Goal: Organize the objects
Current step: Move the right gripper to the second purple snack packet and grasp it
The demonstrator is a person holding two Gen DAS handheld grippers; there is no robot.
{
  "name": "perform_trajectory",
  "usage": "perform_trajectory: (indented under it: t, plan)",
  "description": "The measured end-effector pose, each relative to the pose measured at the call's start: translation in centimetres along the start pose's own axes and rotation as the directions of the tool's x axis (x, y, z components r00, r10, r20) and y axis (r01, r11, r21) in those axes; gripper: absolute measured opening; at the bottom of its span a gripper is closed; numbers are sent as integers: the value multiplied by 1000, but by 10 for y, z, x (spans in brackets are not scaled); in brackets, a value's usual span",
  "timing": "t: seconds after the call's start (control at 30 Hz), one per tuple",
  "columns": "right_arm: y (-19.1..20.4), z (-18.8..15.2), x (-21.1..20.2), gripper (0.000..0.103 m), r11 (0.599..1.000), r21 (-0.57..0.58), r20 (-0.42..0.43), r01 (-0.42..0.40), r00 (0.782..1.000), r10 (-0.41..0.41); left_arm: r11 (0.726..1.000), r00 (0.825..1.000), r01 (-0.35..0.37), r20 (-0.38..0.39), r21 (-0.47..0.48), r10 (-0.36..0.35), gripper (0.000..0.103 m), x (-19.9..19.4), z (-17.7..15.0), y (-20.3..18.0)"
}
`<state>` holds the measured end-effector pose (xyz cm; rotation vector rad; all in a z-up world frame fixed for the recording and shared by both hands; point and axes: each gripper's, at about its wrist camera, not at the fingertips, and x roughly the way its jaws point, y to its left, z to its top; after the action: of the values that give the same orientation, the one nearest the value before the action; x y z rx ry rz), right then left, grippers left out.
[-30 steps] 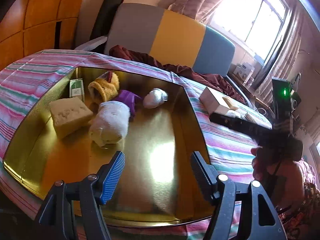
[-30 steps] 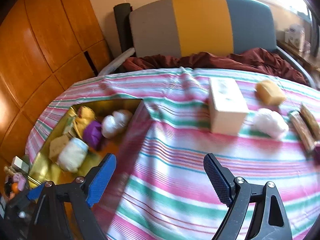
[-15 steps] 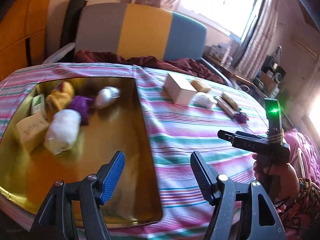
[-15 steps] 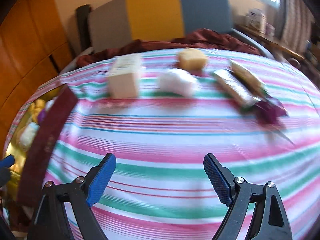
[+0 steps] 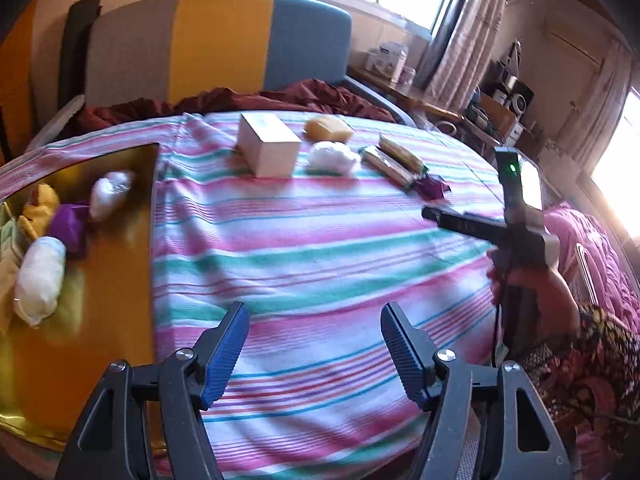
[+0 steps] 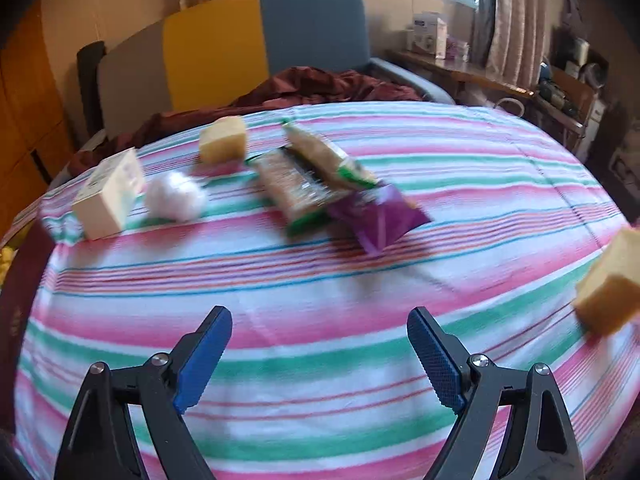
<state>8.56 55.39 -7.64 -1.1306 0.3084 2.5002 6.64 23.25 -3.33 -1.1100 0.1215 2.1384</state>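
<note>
A gold tray (image 5: 116, 280) at the left holds a white roll (image 5: 40, 276), a purple item (image 5: 72, 222), a yellow item (image 5: 40, 200) and a white ball (image 5: 108, 192). On the striped cloth lie a white box (image 5: 268, 146) (image 6: 108, 196), a white ball (image 5: 332, 156) (image 6: 174, 198), a yellow sponge (image 5: 328, 128) (image 6: 223, 139), two snack packs (image 5: 394, 162) (image 6: 312, 176) and a purple packet (image 5: 434, 186) (image 6: 380, 216). Another yellow sponge (image 6: 612, 284) lies at the right edge. My left gripper (image 5: 314, 344) and right gripper (image 6: 320, 356) are open and empty above the cloth.
A grey, yellow and blue chair (image 5: 216, 48) with a maroon cloth (image 5: 248, 100) stands behind the table. A cluttered desk (image 6: 500, 76) and curtained windows are at the back right. The right hand-held gripper body (image 5: 516, 220) shows in the left wrist view.
Both views have swung to the right, away from the tray and toward the loose objects on the cloth. Both grippers stay open and empty.
</note>
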Motion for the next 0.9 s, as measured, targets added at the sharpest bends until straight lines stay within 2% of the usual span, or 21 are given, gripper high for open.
perform_trajectory:
  t: [0.17,0.4,0.63,0.73,0.83,0.9]
  plan:
    - [-10,16,13,93,999,-7,15,54,998,-54,1000,999,-11,-33,8,12,69,8,-3,-6]
    - [-28,51,35,94,998,25,37,53,998,-54,1000,998,-27,-61,16,28,69,16,-4,-11]
    - [-31,67,52,93,999,2,42,47,998,-47,999,996,-31,-85,34,34,69,24,-5,-16]
    - [-35,71,61,85,999,10,22,31,999,-31,999,995,-31,-94,42,35,69,28,-5,-17]
    - [-41,70,64,75,999,34,20,-27,999,27,999,994,-27,-100,42,32,69,30,-3,-18]
    - [-43,69,63,66,998,43,25,-41,999,40,999,994,-26,-103,47,30,69,33,0,-20]
